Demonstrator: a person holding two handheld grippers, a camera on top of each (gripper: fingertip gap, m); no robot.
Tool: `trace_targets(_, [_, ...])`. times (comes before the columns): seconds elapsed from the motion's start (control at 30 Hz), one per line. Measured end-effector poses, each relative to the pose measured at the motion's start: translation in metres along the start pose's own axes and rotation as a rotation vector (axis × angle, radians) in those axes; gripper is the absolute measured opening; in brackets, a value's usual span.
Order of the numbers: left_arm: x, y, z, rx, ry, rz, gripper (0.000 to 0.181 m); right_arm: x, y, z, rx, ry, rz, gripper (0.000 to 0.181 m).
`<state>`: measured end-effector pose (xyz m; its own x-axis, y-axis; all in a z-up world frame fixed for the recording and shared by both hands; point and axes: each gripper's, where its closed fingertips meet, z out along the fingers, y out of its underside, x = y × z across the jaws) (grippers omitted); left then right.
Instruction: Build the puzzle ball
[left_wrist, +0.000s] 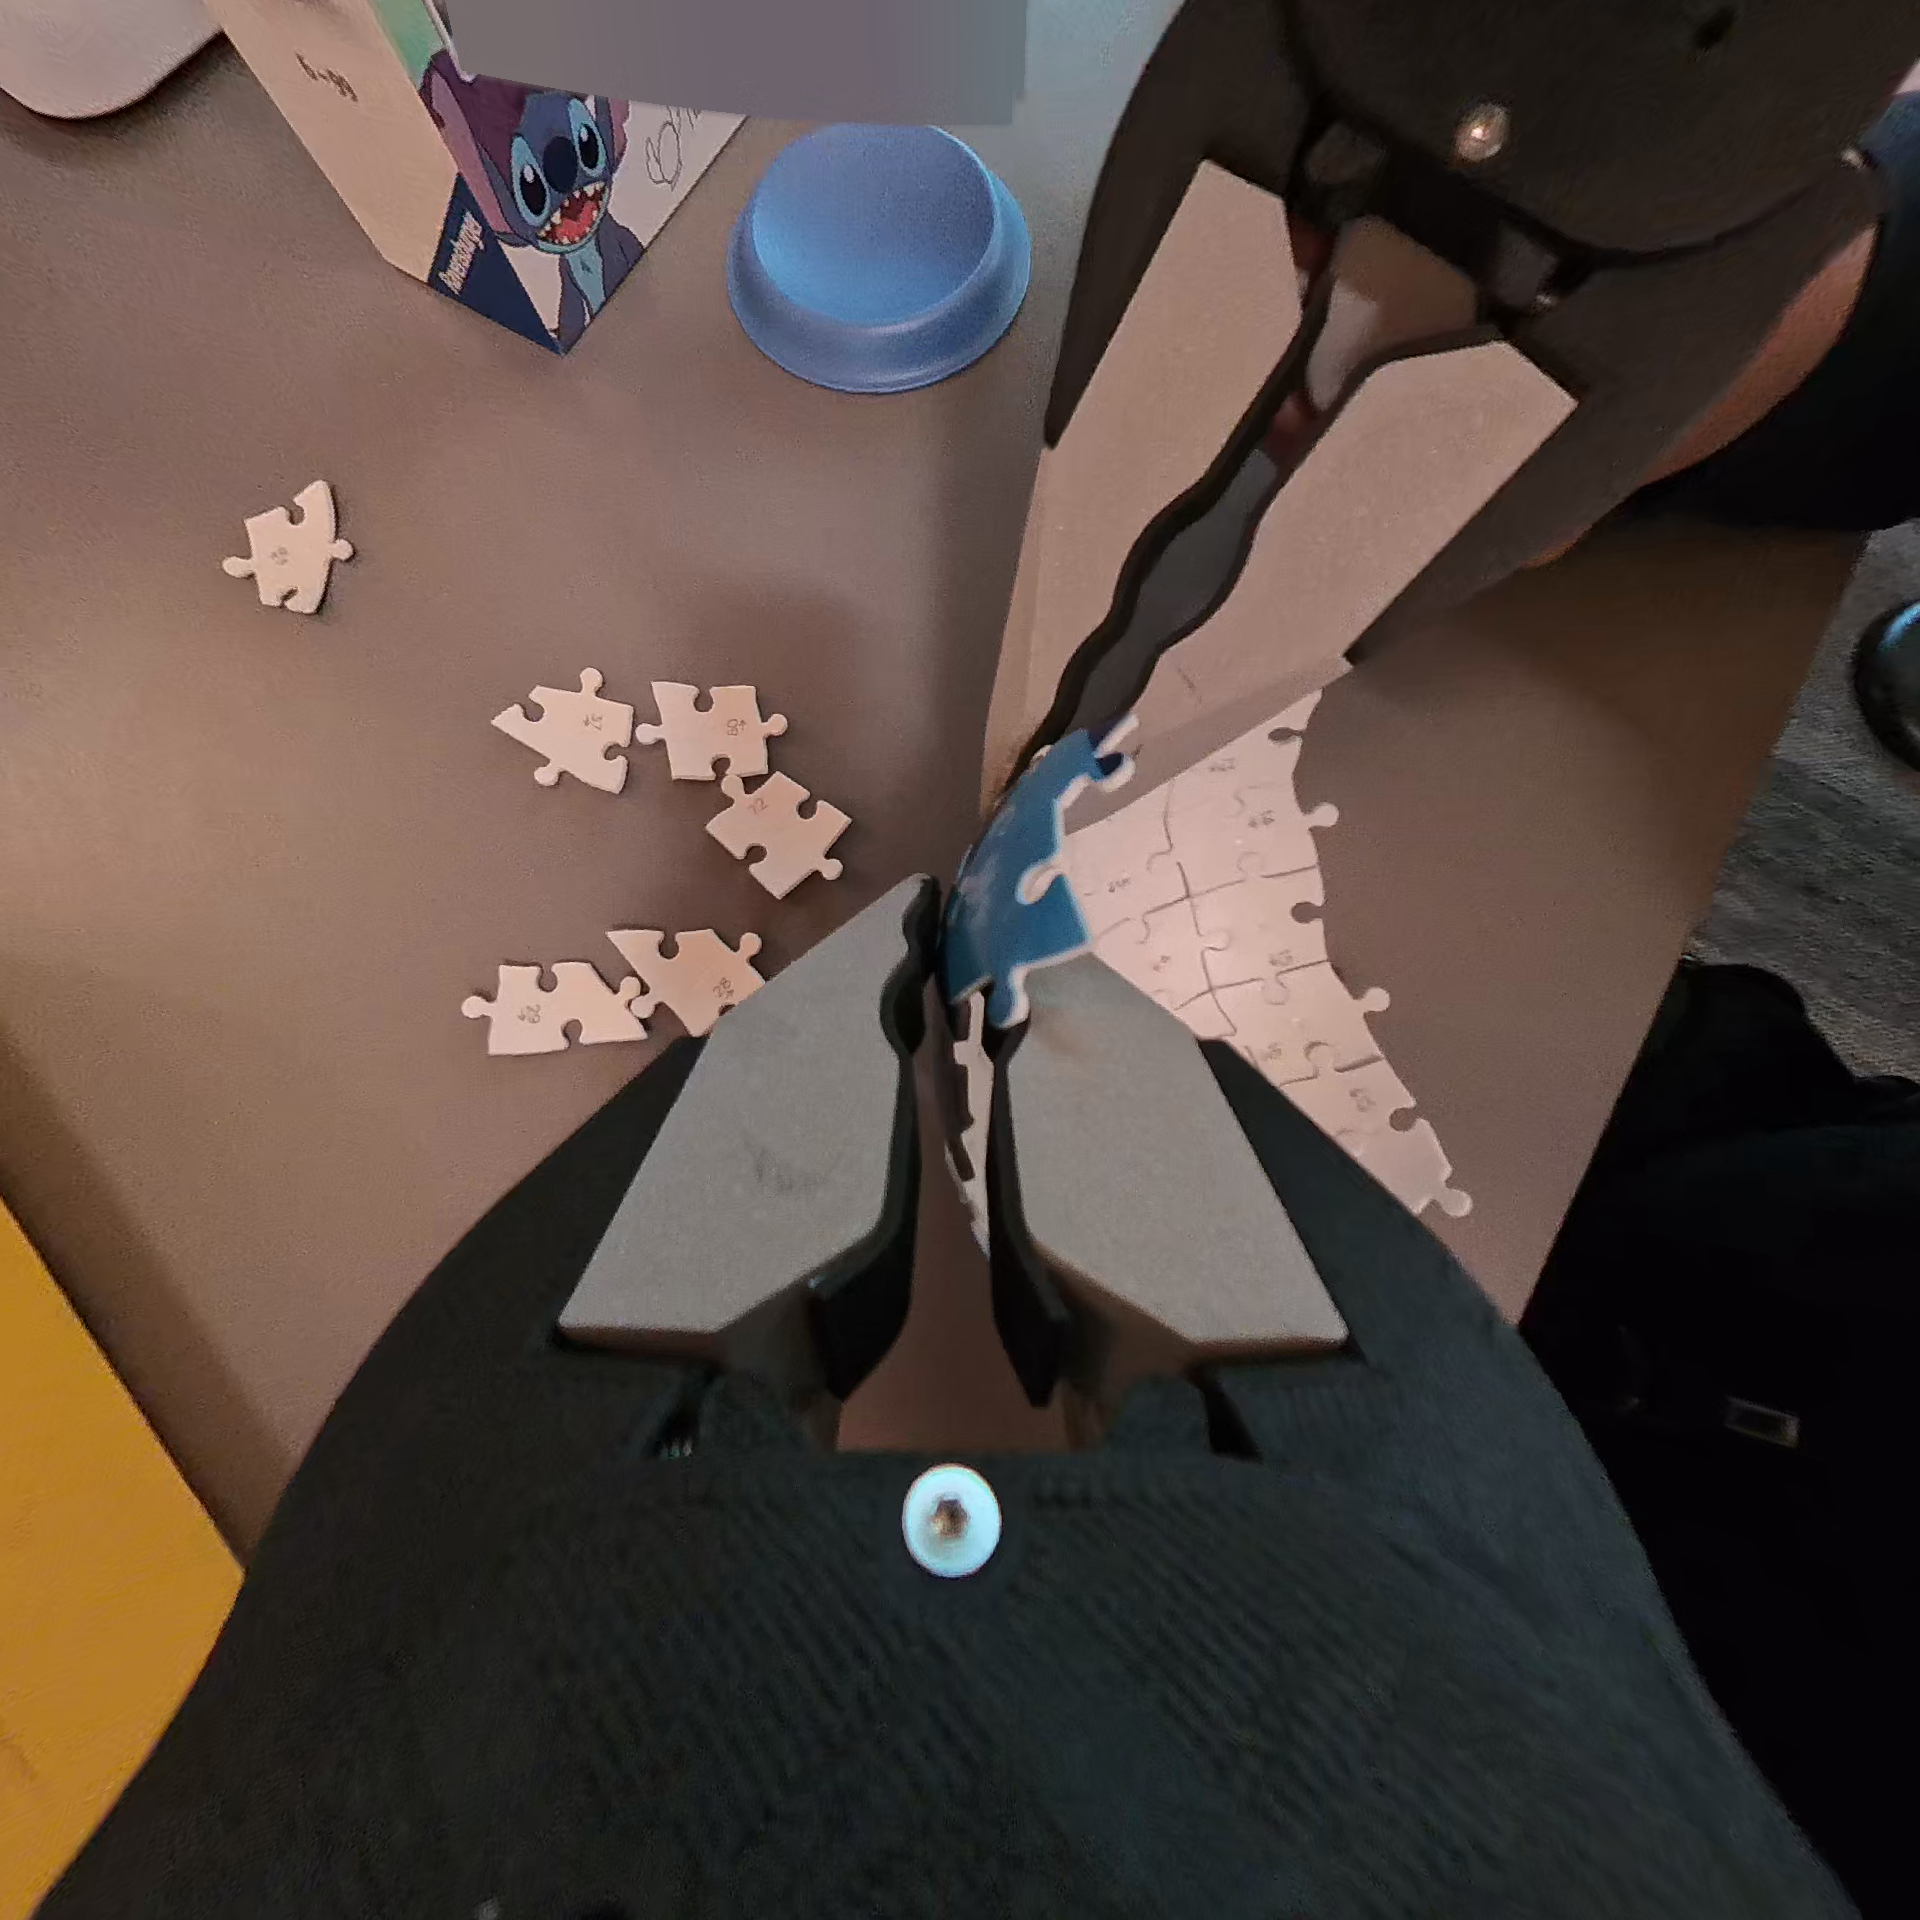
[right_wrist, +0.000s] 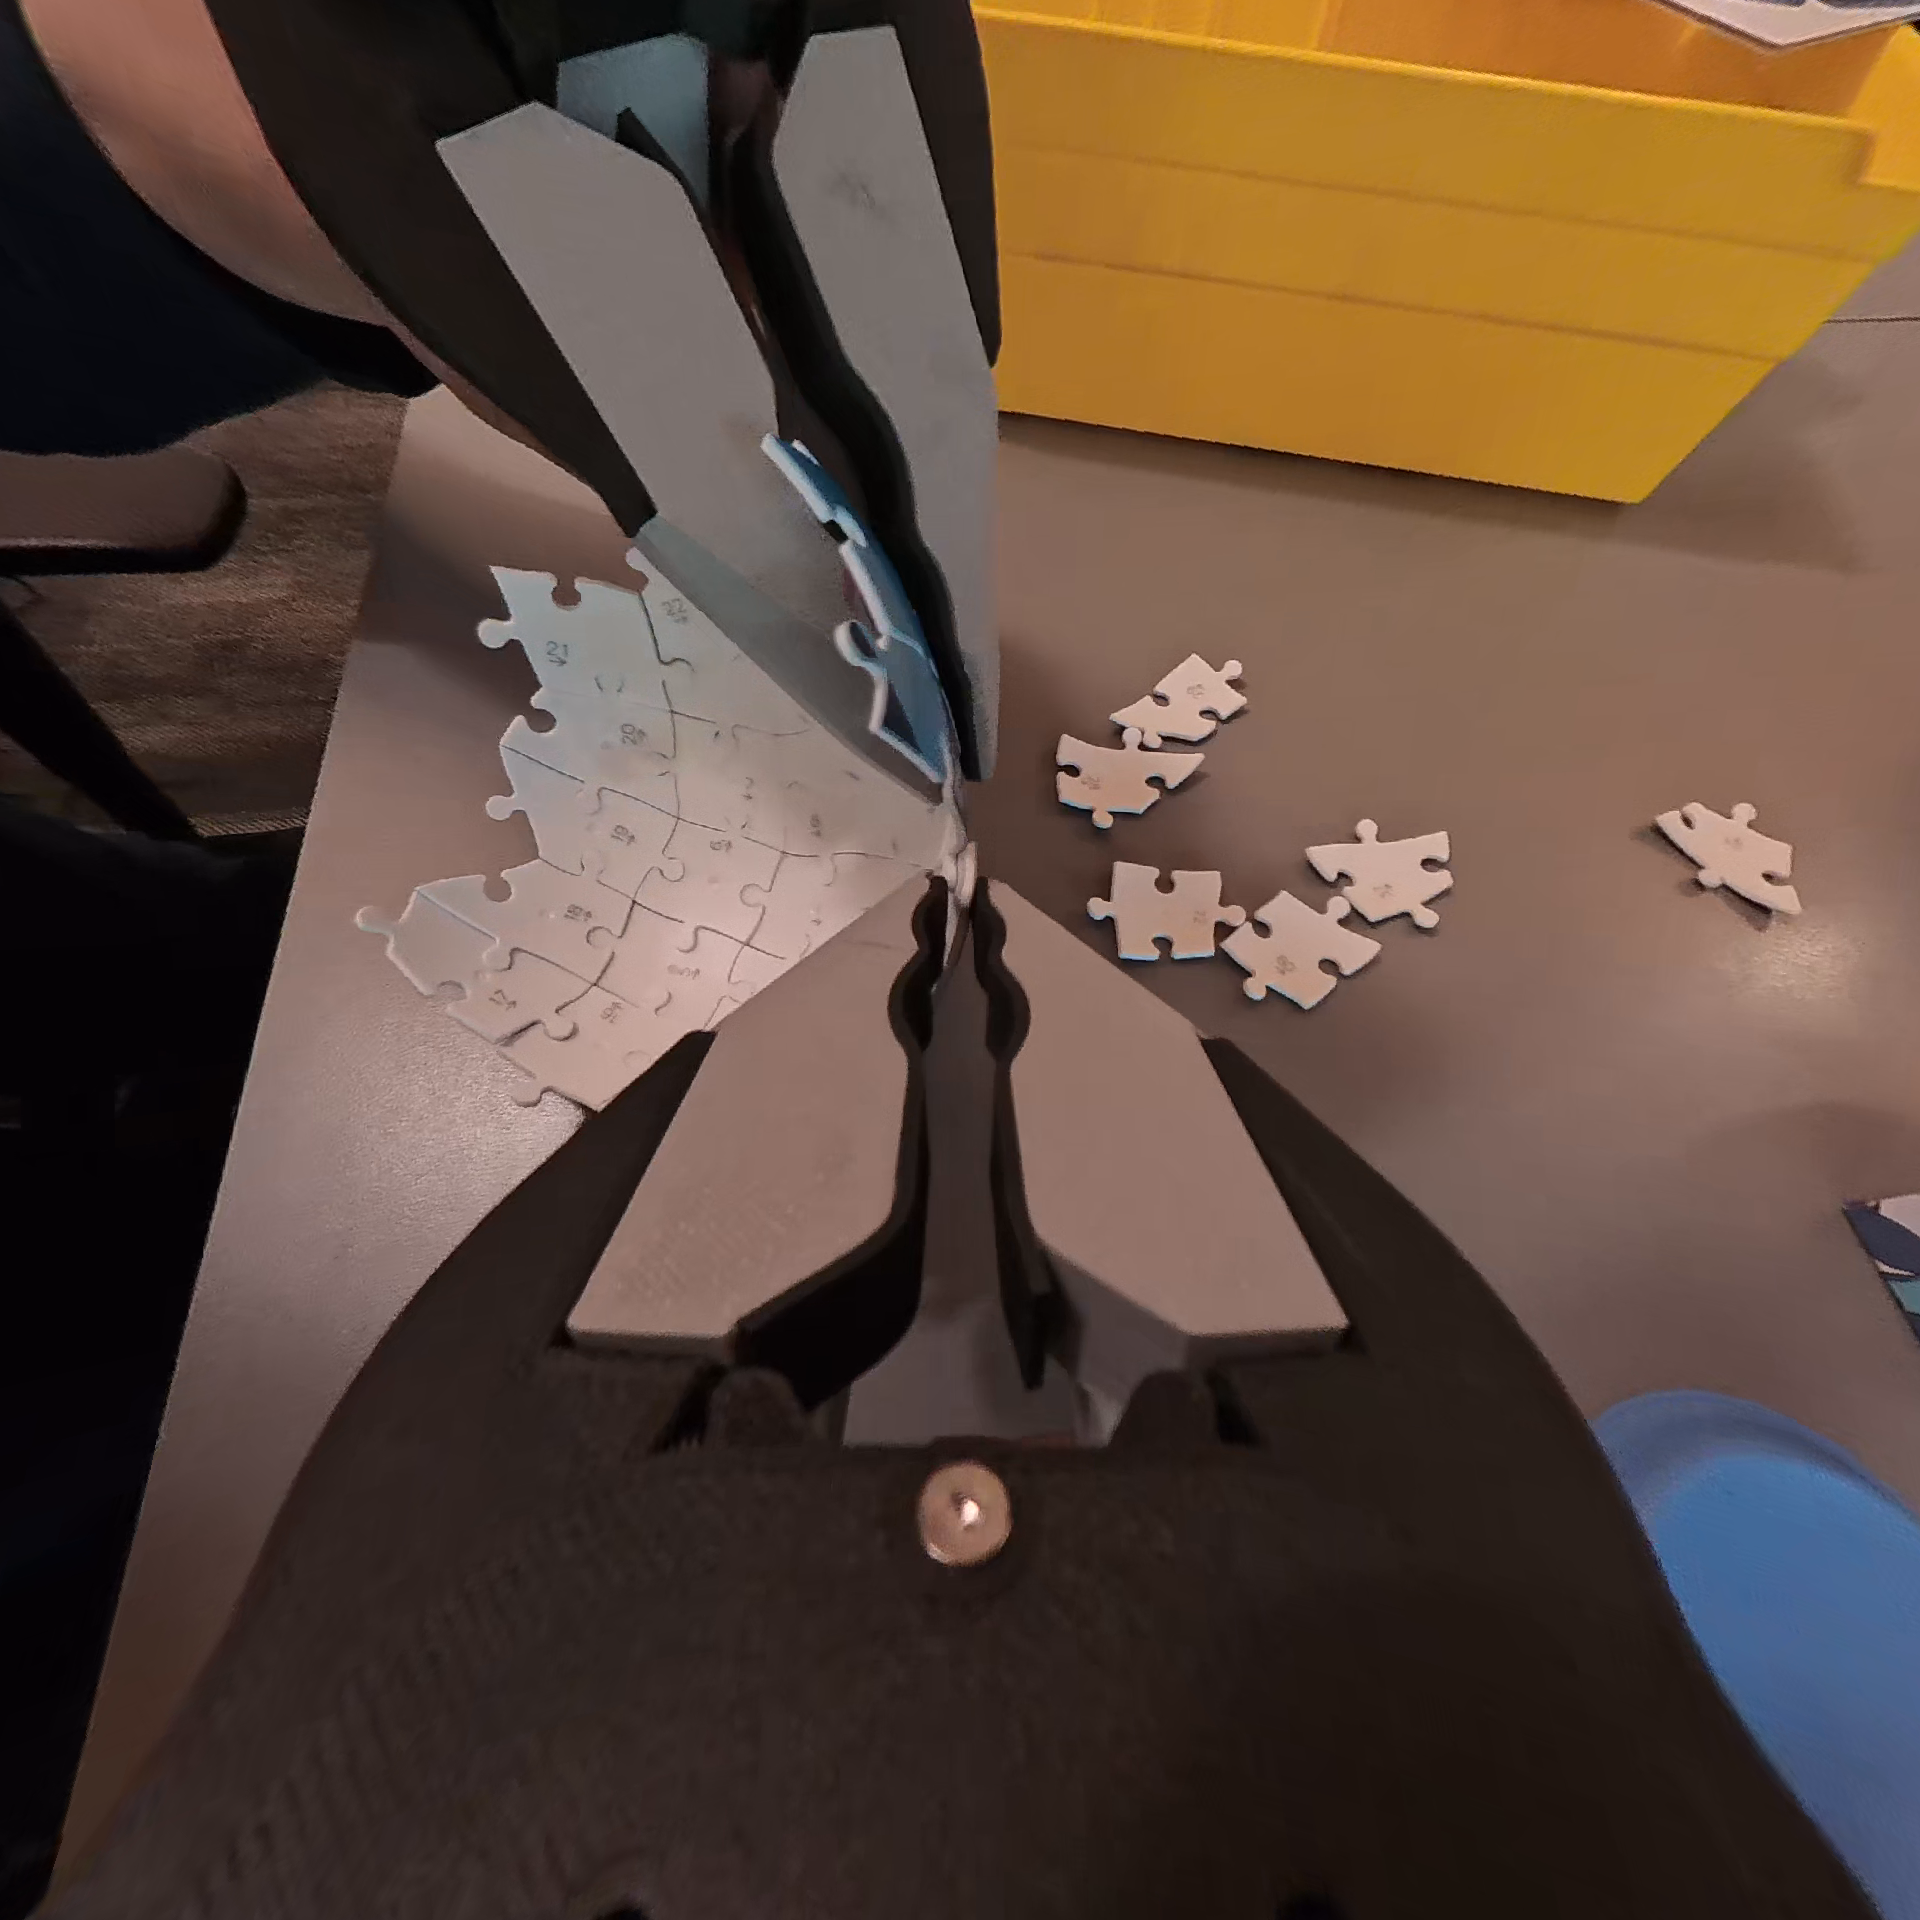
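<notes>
Six loose pieces (left_wrist: 665, 831) on surface (left_wrist: 416, 727). One joined puzzle shell (left_wrist: 1236, 935) held above its edge, left tongs (left_wrist: 940, 997) and right tongs (right_wrist: 961, 894) both pinching it. One blue stand (left_wrist: 878, 260).

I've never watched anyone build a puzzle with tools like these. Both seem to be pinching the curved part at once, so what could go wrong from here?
1. The left hand-held gripper and right hand-held gripper both clamp the half-built puzzle ball; pulling unevenly might pop its joints apart.
2. The shell overhangs the table edge, so dropped parts could fall to the floor.
3. The loose pieces lie close by; a low sweep might scatter them.
</notes>
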<state>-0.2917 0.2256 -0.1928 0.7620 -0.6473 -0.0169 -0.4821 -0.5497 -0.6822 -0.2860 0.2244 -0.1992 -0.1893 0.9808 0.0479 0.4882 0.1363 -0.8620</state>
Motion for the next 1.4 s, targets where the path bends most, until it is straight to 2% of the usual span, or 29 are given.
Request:
trace_targets(0.23, [0.003, -0.003, -0.003, 0.031, 0.017, -0.005, 0.003, -0.003, -0.004, -0.005, 0.048, 0.044, -0.24, 0.001])
trace_targets(0.53, [0.01, -0.001, -0.01, 0.078, 0.08, -0.016, 0.003, -0.012, -0.009, -0.007, 0.143, -0.013, -0.275, 0.001])
trace_targets(0.73, [0.008, 0.003, -0.008, 0.062, 0.064, 0.008, 0.002, -0.008, -0.01, -0.005, 0.172, -0.108, -0.094, 0.001])
trace_targets(1.0, [0.005, 0.006, 0.0, 0.006, 0.041, 0.027, 0.001, 0.0, -0.004, -0.002, 0.122, -0.139, 0.06, 0.0])
trace_targets(1.17, [0.004, 0.006, 0.003, 0.007, 0.049, 0.014, 0.001, 0.0, -0.001, -0.001, 0.093, -0.153, 0.089, 0.0])
trace_targets(1.4, [0.005, 0.003, 0.002, 0.01, 0.011, 0.036, 0.001, 0.001, -0.003, -0.004, 0.103, -0.098, -0.003, 0.0])
